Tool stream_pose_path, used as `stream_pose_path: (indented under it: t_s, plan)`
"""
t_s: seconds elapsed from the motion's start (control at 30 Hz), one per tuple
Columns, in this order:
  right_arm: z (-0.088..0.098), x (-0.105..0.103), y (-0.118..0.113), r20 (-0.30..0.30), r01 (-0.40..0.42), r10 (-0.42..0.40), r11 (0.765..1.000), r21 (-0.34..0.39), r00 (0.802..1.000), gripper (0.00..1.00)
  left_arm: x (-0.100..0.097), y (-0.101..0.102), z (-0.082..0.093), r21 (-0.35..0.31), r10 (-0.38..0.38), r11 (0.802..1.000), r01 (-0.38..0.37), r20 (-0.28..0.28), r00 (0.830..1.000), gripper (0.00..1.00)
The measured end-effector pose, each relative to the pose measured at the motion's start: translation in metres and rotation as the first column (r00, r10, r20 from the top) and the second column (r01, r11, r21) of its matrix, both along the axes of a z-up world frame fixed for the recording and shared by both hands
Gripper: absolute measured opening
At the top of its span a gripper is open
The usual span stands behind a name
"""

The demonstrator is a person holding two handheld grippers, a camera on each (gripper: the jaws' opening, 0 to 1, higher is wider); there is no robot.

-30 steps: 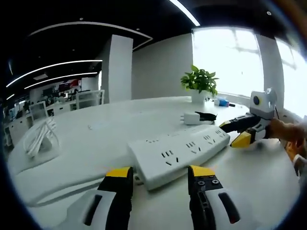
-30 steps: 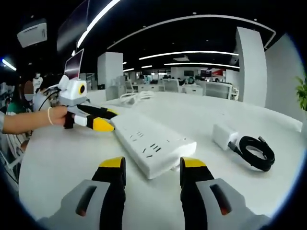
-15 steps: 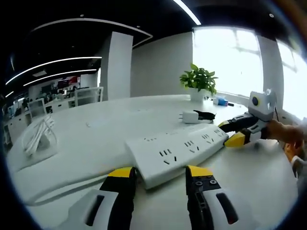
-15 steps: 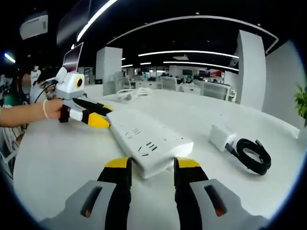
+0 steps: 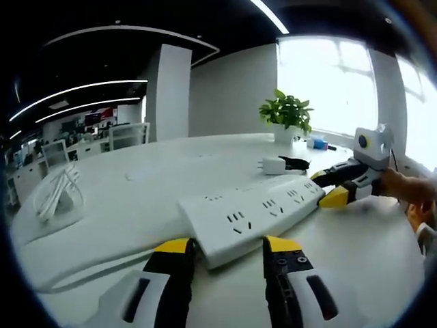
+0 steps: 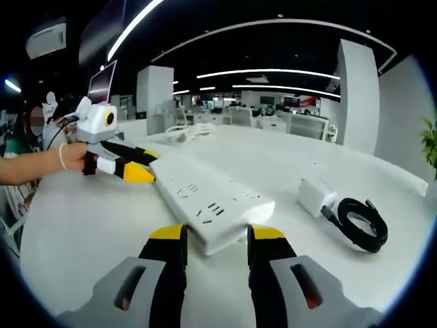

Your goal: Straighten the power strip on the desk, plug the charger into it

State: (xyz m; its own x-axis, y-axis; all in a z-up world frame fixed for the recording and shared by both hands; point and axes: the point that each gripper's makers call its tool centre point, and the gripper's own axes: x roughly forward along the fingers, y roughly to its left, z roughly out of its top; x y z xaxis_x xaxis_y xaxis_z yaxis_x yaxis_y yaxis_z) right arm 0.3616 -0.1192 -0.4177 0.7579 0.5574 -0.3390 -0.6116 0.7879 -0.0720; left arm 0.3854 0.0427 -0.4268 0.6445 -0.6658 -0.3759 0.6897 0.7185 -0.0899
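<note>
A long white power strip [image 5: 252, 208] lies across the white desk [image 5: 150, 174]. Its near end sits between the yellow-tipped jaws of my left gripper [image 5: 227, 246], which press on both sides of it. My right gripper [image 5: 329, 187] clamps the far end. In the right gripper view the strip [image 6: 208, 201] runs away from my right gripper [image 6: 216, 234] toward the left gripper [image 6: 141, 165]. A white charger [image 6: 316, 196] with a coiled black cable [image 6: 360, 222] rests to the right of the strip; the charger [image 5: 274, 165] lies behind the strip in the left gripper view.
A potted plant [image 5: 287, 115] stands by the window behind the charger. A bundle of white cable [image 5: 58, 195] lies at the desk's far left. A person's hand [image 5: 404, 188] and arm [image 6: 37, 167] hold the grippers. A monitor [image 6: 102, 85] rises at the back.
Both pairs of jaws have narrowed onto the strip's ends since a second ago. Over the last half second the grippers and the strip have barely moved.
</note>
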Motion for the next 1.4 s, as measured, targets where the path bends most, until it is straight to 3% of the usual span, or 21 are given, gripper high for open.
stream_pose_path:
  t_s: [0.83, 1.4]
  plan:
    - [-0.002, 0.031, -0.001, -0.03, -0.04, 0.041, 0.998, 0.043, 0.999, 0.33, 0.007, 0.007, 0.0, 0.0, 0.032, 0.999, -0.033, -0.024, 0.999, 0.33]
    - [-0.003, 0.047, -0.001, -0.042, -0.08, 0.081, 0.996, 0.028, 0.996, 0.31, 0.006, 0.007, -0.002, 0.03, 0.05, 0.998, -0.05, -0.022, 0.998, 0.33]
